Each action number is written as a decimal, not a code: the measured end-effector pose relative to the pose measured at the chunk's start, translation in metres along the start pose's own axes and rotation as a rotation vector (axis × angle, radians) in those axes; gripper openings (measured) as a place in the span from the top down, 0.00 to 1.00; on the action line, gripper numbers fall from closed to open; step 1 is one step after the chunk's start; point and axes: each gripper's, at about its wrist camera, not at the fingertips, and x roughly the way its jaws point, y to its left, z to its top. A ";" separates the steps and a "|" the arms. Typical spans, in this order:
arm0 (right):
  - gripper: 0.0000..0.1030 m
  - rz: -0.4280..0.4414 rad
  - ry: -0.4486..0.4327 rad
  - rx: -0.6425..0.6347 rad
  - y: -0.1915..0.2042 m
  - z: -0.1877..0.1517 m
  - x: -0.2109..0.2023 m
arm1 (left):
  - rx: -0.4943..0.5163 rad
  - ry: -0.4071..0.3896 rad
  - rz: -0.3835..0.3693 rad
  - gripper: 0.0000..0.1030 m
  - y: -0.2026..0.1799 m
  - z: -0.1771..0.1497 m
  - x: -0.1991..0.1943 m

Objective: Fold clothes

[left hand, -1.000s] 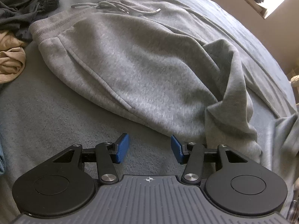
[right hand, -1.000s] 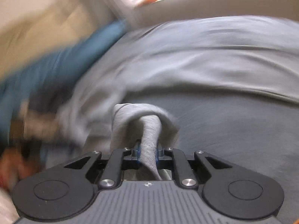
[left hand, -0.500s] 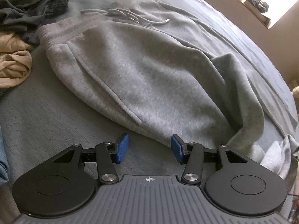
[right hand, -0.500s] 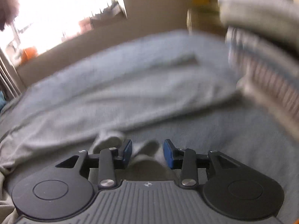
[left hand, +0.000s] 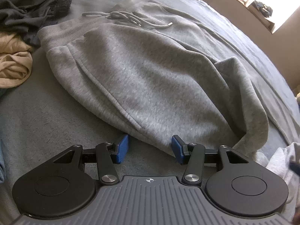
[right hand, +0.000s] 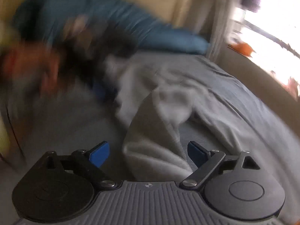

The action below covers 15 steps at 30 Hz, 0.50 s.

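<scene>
Let go, within the last second, of the grey cloth: clamped hard on a bunched twist of fabric a second before, half parted midway, and now caught with the jaws of the right gripper opening wide, blue pads clear of the material on both sides. Left lying loose under and between those pads: one leg of the grey sweatpants, slack and creased on the blue-grey bed cover. Swung hard across the bed while doing so, judging by the heavy blur in the right wrist view. Kept almost motionless meanwhile on the other side: the left gripper, pads about half apart as before, gripping nothing, hovering just short of the near edge of the sweatpants. Spread flat across the bed cover in that view, waistband to the upper left and drawstring loose on top, with the doubled-over leg at the right drawn lower and flatter than a second earlier. Beside the waistband, untouched: a heap of dark clothes and a tan garment. Probably marked the end of one placing move, the leg laid down rather than carried. Still needed, by the look of it: a fresh grasp and further folds, since the sweatpants lay mostly full length.
</scene>
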 end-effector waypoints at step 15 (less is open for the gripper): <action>0.53 -0.332 -0.003 1.037 -0.217 -0.072 0.015 | -0.061 -0.024 -0.053 0.52 0.021 0.001 -0.005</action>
